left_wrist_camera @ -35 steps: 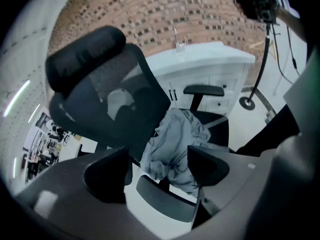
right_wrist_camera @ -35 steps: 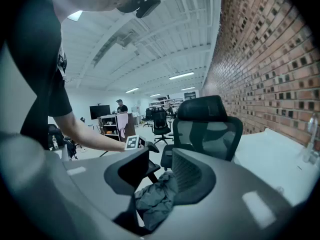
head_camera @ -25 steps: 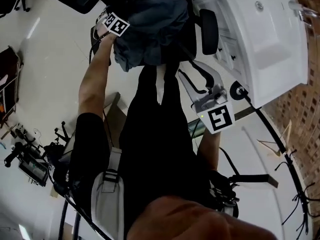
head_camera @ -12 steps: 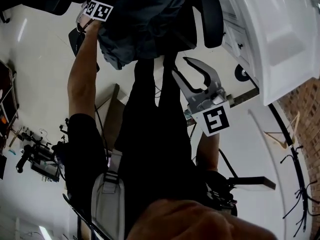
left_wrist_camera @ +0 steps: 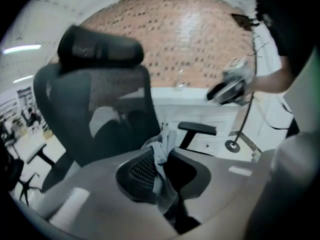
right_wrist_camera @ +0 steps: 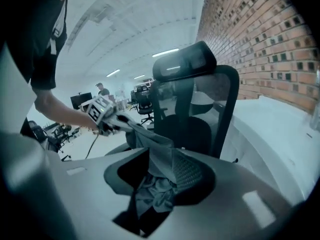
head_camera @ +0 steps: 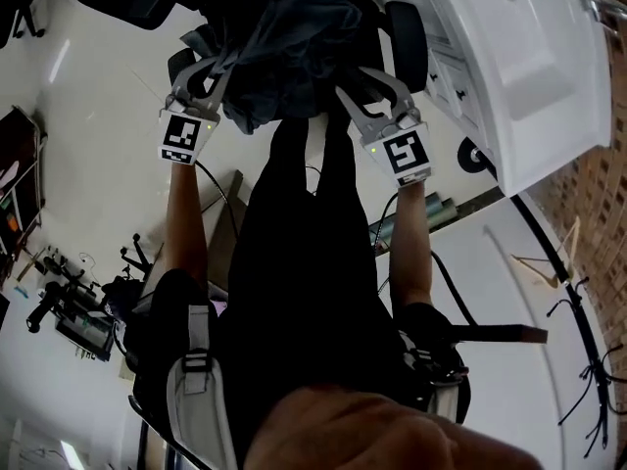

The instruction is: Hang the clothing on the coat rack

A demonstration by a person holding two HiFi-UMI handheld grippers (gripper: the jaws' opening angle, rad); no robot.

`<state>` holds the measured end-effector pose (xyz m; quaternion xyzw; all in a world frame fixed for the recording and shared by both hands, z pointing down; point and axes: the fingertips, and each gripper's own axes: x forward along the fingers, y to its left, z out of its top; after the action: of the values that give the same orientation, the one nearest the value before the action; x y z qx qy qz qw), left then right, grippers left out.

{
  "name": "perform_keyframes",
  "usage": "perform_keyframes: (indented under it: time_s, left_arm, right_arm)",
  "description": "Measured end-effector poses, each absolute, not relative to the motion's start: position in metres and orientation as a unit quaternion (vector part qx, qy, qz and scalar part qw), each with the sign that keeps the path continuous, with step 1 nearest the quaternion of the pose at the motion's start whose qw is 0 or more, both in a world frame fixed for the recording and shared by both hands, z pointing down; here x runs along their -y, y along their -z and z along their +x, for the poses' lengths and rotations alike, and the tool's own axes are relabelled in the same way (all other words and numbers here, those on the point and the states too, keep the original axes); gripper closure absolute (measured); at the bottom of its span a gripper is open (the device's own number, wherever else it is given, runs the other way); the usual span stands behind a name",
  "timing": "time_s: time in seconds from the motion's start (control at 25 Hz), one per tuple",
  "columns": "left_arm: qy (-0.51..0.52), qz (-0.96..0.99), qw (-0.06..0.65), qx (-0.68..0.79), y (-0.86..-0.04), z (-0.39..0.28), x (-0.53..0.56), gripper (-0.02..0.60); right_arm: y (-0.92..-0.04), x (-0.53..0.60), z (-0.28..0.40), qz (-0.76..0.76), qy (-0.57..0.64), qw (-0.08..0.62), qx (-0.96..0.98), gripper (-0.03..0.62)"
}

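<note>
A blue-grey garment (head_camera: 294,32) is bunched over the seat of a black office chair (head_camera: 407,52). My left gripper (head_camera: 206,67) is at its left edge. In the left gripper view a fold of the garment (left_wrist_camera: 164,139) sits between the jaws of this gripper (left_wrist_camera: 159,158). They are closing and the pads press the cloth. My right gripper (head_camera: 377,91) is shut on the garment's right side. The right gripper view shows cloth (right_wrist_camera: 150,139) stretched from its jaws (right_wrist_camera: 160,176) across to the left gripper (right_wrist_camera: 102,116). The coat rack (head_camera: 549,272) stands at the right.
A white cabinet with a countertop (head_camera: 529,67) runs along the brick wall (head_camera: 598,204) just right of the chair. The rack's round base (head_camera: 468,176) sits by the cabinet, with a wooden hanger (head_camera: 551,267) beside the pole. My black-clad body fills the middle. Desks and gear (head_camera: 69,311) stand at the left.
The left gripper came back from the far side of the garment toward me, and its jaws closed on the cloth's edge. The right gripper moved up to the chair.
</note>
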<state>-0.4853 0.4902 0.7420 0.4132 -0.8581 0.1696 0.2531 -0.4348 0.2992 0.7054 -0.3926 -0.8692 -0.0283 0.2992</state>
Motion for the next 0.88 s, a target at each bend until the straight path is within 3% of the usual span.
perform_keyframes:
  time_s: [0.04, 0.16, 0.28, 0.56, 0.6, 0.68, 0.88]
  left_arm:
    - [-0.182, 0.433, 0.238, 0.85, -0.721, -0.464, -0.483, 0.551]
    - [-0.228, 0.486, 0.218, 0.815, -0.677, -0.403, -0.469, 0.551]
    - [-0.262, 0.521, 0.21, 0.785, -0.656, -0.359, -0.462, 0.551]
    - [-0.288, 0.555, 0.187, 0.758, -0.645, -0.313, -0.462, 0.551]
    - [-0.29, 0.551, 0.184, 0.761, -0.641, -0.313, -0.464, 0.551]
    - [-0.289, 0.533, 0.191, 0.772, -0.633, -0.321, -0.473, 0.551]
    - [-0.219, 0.467, 0.21, 0.831, -0.614, -0.365, -0.516, 0.551]
  right_arm:
    - [-0.714, -0.303, -0.437, -0.411, 0.049, 0.295, 0.861, 0.448]
    - [-0.741, -0.326, -0.434, -0.486, 0.122, 0.313, 0.807, 0.259]
    - [-0.756, -0.358, -0.421, -0.555, 0.25, 0.301, 0.734, 0.164]
    - [-0.813, -0.424, -0.364, -0.681, 0.561, 0.154, 0.444, 0.125]
    - [-0.824, -0.425, -0.359, -0.68, 0.586, 0.147, 0.415, 0.169]
    - [-0.825, -0.419, -0.361, -0.654, 0.61, 0.161, 0.418, 0.561]
    - [-0.732, -0.385, -0.389, -0.542, 0.515, 0.257, 0.613, 0.579]
